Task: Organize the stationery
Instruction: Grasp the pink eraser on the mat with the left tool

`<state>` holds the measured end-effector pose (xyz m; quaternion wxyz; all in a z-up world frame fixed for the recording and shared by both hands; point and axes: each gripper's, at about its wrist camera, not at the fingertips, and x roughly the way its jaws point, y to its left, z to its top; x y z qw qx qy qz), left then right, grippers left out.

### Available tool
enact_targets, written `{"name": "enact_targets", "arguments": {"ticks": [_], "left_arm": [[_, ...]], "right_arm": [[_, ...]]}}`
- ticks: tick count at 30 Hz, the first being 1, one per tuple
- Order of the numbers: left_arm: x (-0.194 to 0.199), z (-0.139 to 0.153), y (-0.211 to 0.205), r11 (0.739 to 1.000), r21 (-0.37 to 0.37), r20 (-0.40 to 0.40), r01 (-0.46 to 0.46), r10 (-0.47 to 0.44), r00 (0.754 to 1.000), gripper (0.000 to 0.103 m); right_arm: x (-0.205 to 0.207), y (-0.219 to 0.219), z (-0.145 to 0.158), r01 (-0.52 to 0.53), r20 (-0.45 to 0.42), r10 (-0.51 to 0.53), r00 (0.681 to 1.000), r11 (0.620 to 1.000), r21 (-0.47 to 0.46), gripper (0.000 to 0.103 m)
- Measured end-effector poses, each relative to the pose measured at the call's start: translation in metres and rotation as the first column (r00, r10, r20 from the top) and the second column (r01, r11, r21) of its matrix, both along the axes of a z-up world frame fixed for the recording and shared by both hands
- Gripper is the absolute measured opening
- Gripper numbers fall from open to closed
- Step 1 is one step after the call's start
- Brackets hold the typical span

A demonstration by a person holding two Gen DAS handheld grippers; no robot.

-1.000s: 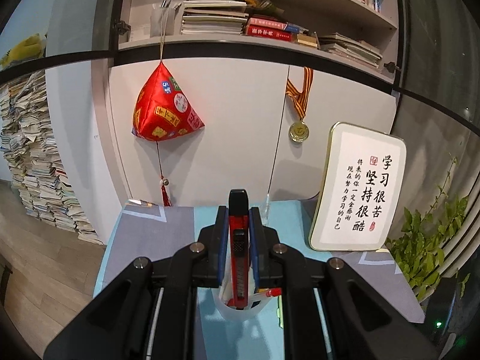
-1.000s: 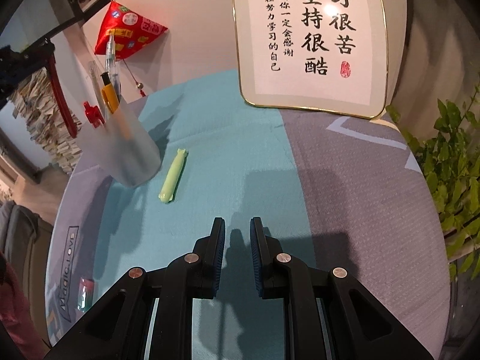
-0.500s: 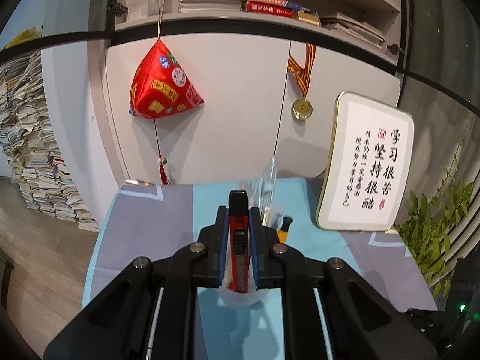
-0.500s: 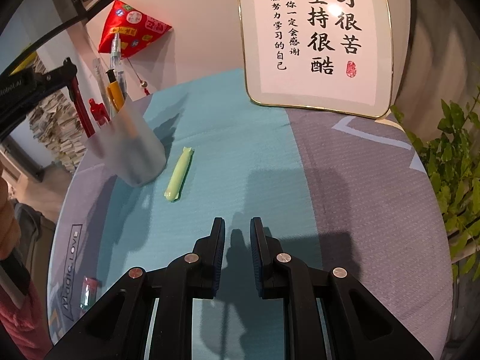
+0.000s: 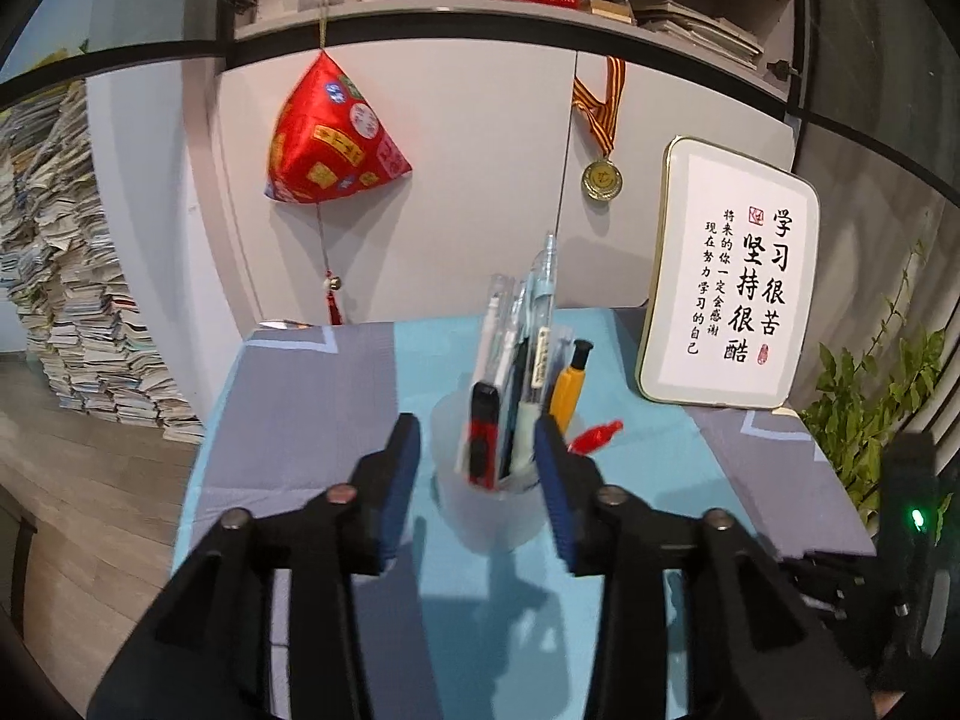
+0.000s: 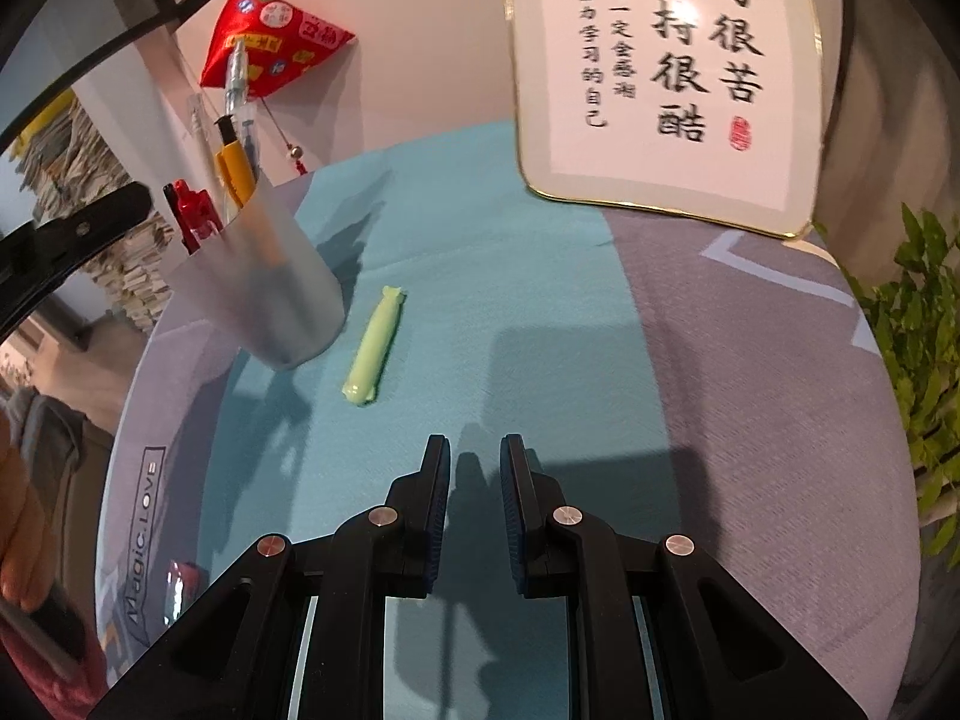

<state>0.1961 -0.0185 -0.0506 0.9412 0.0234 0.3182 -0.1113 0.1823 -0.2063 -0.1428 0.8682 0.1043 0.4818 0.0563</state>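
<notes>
A frosted plastic pen cup (image 5: pixel 489 504) stands on the teal cloth and holds several pens and a red and black utility knife (image 5: pixel 482 438). My left gripper (image 5: pixel 477 438) is open and empty, its jaws on either side of the cup's rim. The cup also shows in the right wrist view (image 6: pixel 264 294) at the left. A light green pen-shaped item (image 6: pixel 373 348) lies on the cloth just right of the cup. My right gripper (image 6: pixel 474 468) hovers above the cloth nearer than the green item, its jaws a narrow gap apart and holding nothing.
A framed calligraphy board (image 5: pixel 729 288) leans at the back right. A green plant (image 6: pixel 924 324) stands past the table's right edge. A red ornament (image 5: pixel 333 138) and a medal (image 5: pixel 601 180) hang on the cabinet behind. A small red item (image 6: pixel 180 588) lies near the table's left edge.
My left gripper opened and let go of the red utility knife, which now stands in the cup. The right gripper stayed nearly still.
</notes>
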Motion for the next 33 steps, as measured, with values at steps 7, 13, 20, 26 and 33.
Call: {"name": "enact_targets", "arguments": {"ticks": [7, 13, 20, 26, 33], "left_arm": [[-0.059, -0.023, 0.024, 0.997, 0.078, -0.013, 0.024, -0.023, 1.0, 0.061], [-0.093, -0.073, 0.045, 0.998, 0.042, -0.188, 0.051, -0.042, 0.981, 0.061], [-0.102, -0.101, 0.036, 0.995, 0.058, -0.247, 0.087, -0.071, 0.966, 0.06], [-0.099, -0.11, 0.032, 0.994, 0.057, -0.279, 0.097, -0.077, 0.957, 0.022], [-0.095, -0.107, 0.041, 0.997, 0.024, -0.266, 0.07, -0.061, 0.962, 0.018]], "right_arm": [[0.006, 0.012, 0.001, -0.021, 0.009, 0.021, 1.0, 1.0, 0.005, 0.016], [0.005, 0.008, -0.004, 0.007, -0.002, -0.007, 1.0, 1.0, 0.024, 0.016], [0.001, 0.012, -0.003, 0.011, -0.004, -0.011, 1.0, 1.0, 0.013, 0.016], [0.004, 0.017, -0.001, 0.008, -0.006, -0.008, 1.0, 1.0, 0.002, 0.016], [0.014, 0.023, 0.001, 0.008, -0.004, -0.008, 1.0, 1.0, -0.006, 0.016]]}}
